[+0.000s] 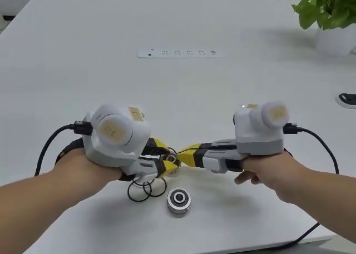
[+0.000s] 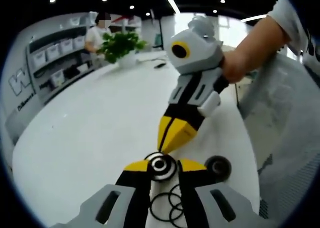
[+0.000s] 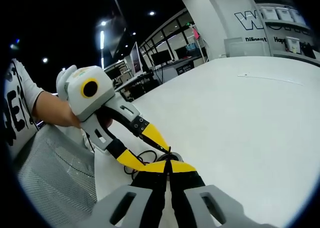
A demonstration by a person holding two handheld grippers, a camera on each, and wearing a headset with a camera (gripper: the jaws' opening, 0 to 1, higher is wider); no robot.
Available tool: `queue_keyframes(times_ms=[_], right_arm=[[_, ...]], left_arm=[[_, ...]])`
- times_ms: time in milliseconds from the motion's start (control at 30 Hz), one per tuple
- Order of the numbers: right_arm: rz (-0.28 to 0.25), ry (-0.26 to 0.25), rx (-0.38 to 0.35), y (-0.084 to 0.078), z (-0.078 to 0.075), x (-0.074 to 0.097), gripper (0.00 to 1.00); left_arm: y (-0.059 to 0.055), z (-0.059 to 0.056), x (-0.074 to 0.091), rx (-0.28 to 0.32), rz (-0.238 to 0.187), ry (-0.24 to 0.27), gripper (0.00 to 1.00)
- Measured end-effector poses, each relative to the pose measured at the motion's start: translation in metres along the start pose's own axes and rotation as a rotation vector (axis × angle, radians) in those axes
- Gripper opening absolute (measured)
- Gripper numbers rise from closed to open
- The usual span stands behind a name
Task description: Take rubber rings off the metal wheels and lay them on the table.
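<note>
Clamping a metal wheel, left gripper jaws part-spread; right gripper jaws closed.

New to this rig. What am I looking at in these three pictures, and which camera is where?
No robot: a person hand-holds two two-jaw tools. The wide picture comes from a headset camera; the round ones from cameras riding on each tool. The left tool clamps a metal wheel; the right tool, jaws together, meets it tip-first. On the white table lie loose rubber rings, a second wheel, a power strip and a potted plant.
</note>
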State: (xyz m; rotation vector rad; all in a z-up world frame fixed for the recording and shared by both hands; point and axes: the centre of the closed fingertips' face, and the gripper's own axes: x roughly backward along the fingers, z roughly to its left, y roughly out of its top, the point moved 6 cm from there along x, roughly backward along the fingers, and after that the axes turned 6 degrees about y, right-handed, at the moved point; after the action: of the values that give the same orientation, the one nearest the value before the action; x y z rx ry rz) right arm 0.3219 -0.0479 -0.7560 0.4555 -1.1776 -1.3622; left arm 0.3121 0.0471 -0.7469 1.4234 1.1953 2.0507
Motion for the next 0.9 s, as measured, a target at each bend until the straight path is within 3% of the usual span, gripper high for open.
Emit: queue_keyframes(times_ms=[233,667,900], right_arm=[[-0.019,0.007,-0.008,0.005,0.003,0.001,0.00],[-0.051,0.050,-0.019,0.015,0.021,-0.001,0.00],[-0.051,0.073,-0.028,0.017,0.023,-0.003,0.00]], left_arm=[[0.006,0.001,0.018,0.004,-0.036,0.000,0.27],[0.010,-0.001,0.046,0.048,-0.094,-0.005,0.41],[0.005,-0.001,0.061,0.050,-0.104,0.000,0.49]])
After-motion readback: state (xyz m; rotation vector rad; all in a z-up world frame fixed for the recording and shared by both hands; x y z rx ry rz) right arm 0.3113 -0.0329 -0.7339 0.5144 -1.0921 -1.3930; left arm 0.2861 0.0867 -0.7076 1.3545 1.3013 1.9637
